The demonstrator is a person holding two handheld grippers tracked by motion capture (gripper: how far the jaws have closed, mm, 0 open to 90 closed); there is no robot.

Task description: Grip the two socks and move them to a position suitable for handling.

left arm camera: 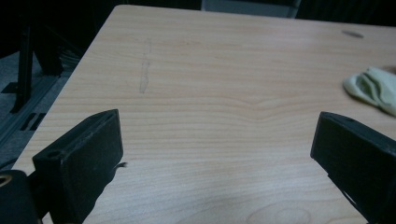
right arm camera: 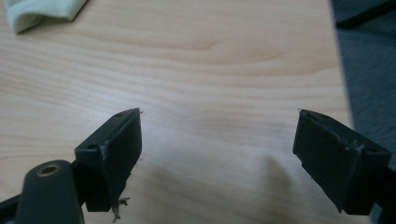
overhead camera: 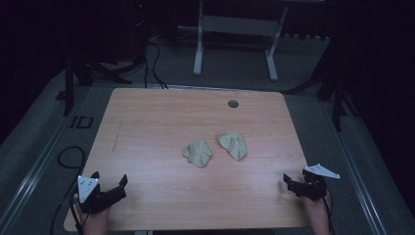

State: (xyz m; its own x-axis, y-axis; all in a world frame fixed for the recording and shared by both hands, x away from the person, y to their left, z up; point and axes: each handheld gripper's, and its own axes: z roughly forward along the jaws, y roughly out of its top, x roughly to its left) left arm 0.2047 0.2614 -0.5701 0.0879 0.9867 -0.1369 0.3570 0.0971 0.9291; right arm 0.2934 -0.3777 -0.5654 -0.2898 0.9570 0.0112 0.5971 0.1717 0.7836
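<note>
Both tongs — left tongs (overhead camera: 108, 188), right tongs (overhead camera: 292, 185) — wide apart, empty, waiting near desk (overhead camera: 161, 117) corners, ready for two socks (overhead camera: 198, 153) — well apart.

Pale green cloths (overhead camera: 198, 152) (both plain), light woodgrain table (overhead camera: 147, 122)

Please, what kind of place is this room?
Probably a recording lab or studio. A bare wooden table stands among dark surroundings, cables run over grey floor, and a white desk frame stands behind. Only two cloths lie on it.
</note>
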